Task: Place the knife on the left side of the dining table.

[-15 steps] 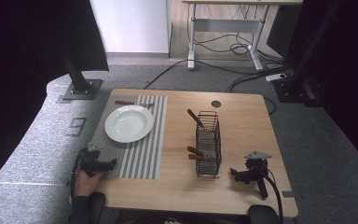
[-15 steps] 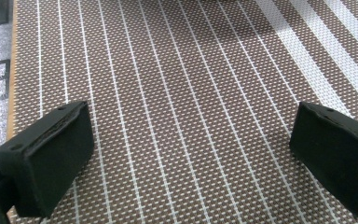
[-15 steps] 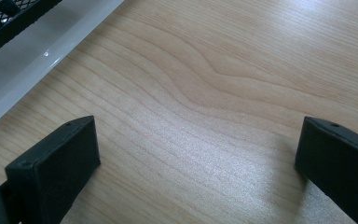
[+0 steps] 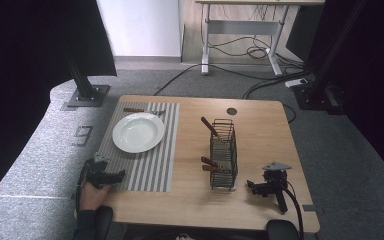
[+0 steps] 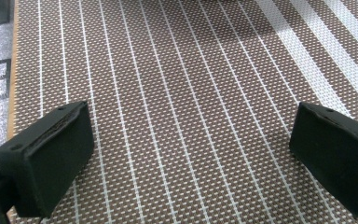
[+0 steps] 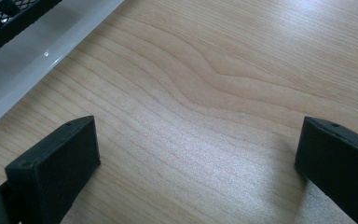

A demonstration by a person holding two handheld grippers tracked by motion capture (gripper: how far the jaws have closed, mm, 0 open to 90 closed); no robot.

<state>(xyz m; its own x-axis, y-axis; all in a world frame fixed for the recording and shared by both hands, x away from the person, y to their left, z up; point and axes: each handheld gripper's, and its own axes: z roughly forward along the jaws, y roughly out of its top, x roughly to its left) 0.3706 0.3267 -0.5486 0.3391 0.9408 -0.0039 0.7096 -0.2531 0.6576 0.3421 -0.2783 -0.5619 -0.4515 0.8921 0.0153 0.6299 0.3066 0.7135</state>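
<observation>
A white plate (image 4: 137,132) sits on a striped placemat (image 4: 150,167) on the left half of the wooden table (image 4: 260,130). A black wire basket (image 4: 223,152) stands mid-table with brown-handled utensils (image 4: 209,125) poking out. My left gripper (image 4: 114,176) rests at the mat's near left corner, held by a hand; its jaws stand wide apart over the weave (image 5: 191,116), nothing between them. My right gripper (image 4: 252,187) lies on the table just right of the basket's near end, jaws open over bare wood (image 6: 205,116), with the basket's corner (image 6: 9,18) at upper left.
A brown-handled utensil (image 4: 135,110) lies on the mat behind the plate. A dark round hole (image 4: 231,111) marks the table's far side. A white tray edge (image 6: 37,60) runs under the basket. Black stands and cables occupy the floor beyond.
</observation>
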